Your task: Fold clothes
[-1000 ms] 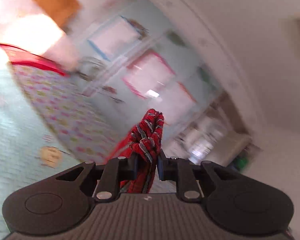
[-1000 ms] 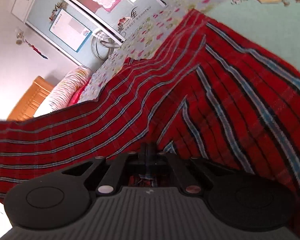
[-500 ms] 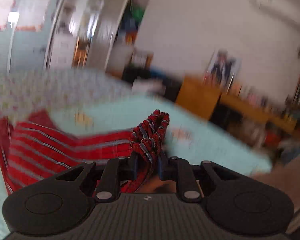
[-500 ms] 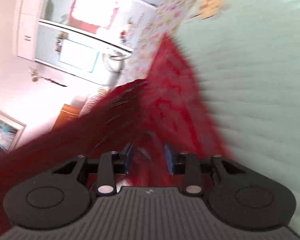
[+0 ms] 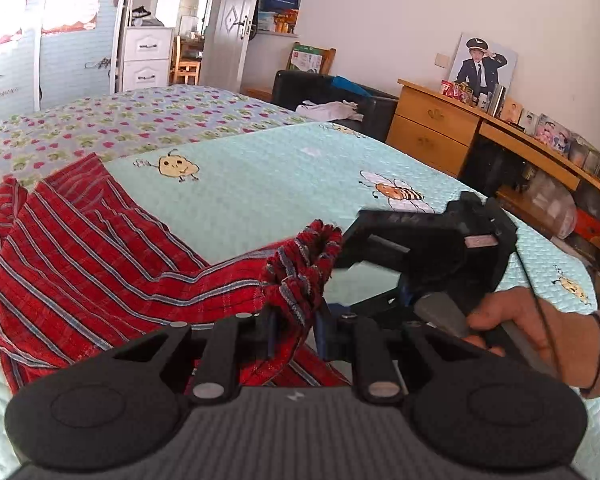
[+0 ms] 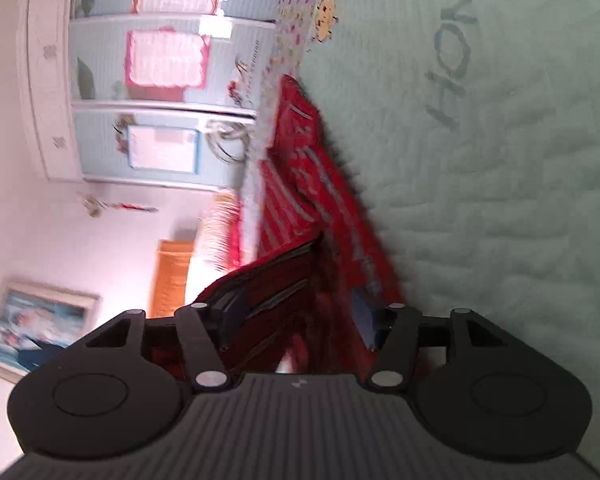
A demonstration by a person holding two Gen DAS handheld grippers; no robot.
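One red striped cloth (image 5: 100, 264) lies spread on the pale green quilt (image 5: 260, 184) of the bed, flat toward the left of the left wrist view and gathered into a bunched, rumpled end that rises near the middle. The left tongs (image 5: 294, 330) are clenched on that bunched end, with the fabric squeezed between the two pads and a tuft of it standing up above them. Just to the right of that tuft sit the right tongs (image 5: 342, 276), seen from the side, carried by a hand (image 5: 532, 320) that comes in from the right edge with a dark band at its wrist. In the right wrist view, which is rolled on its side and blurred, the right tongs (image 6: 296, 324) have just been opening and now stand released; red cloth (image 6: 316, 208) shows in the gap between the fingers (image 6: 364, 320), but the pads do not press on it, and the rest of it trails away over the quilt (image 6: 500, 200). A flowered sheet (image 5: 140, 120) covers the far part of the bed. Beyond it stand a pale blue wardrobe (image 5: 60, 40) and a white door (image 5: 230, 24), and along the right wall a wooden desk (image 5: 440, 120) carries a framed picture (image 5: 482, 64) and small items.
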